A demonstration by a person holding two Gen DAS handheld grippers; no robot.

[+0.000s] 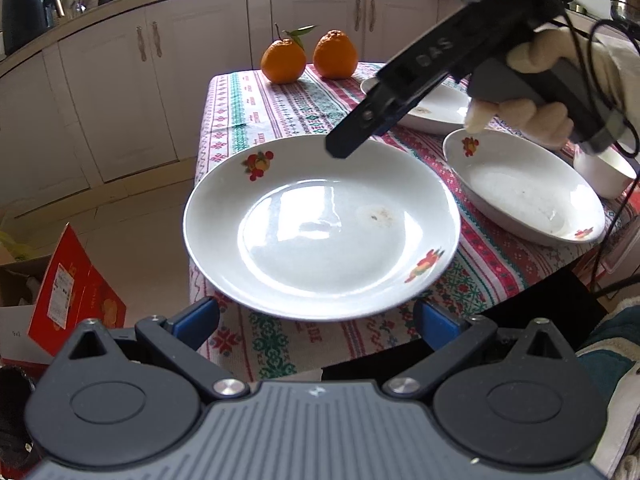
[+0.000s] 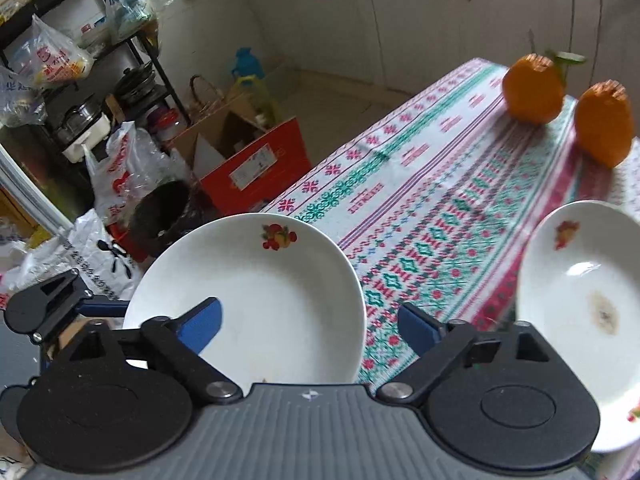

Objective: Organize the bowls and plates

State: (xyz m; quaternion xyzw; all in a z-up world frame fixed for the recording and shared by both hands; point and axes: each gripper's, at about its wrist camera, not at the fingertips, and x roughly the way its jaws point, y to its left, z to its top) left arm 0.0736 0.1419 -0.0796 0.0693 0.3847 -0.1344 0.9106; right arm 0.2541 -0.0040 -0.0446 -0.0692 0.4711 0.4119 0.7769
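Both my grippers have fingers spread wide, holding nothing. Left gripper [image 1: 316, 322] sits at the near rim of a glossy round white plate [image 1: 320, 228] on the woven patterned surface [image 1: 280, 104]. Right gripper [image 2: 310, 322] hovers over it; second plate [image 1: 524, 196] just beside.

A white fruit-print plate [image 1: 320, 228] is sitting at the table's near-left corner, overhanging its edge. A second plate [image 1: 524, 196] is lying beside it, a third plate [image 1: 436, 110] behind, a small bowl [image 1: 604, 174] at the right edge.
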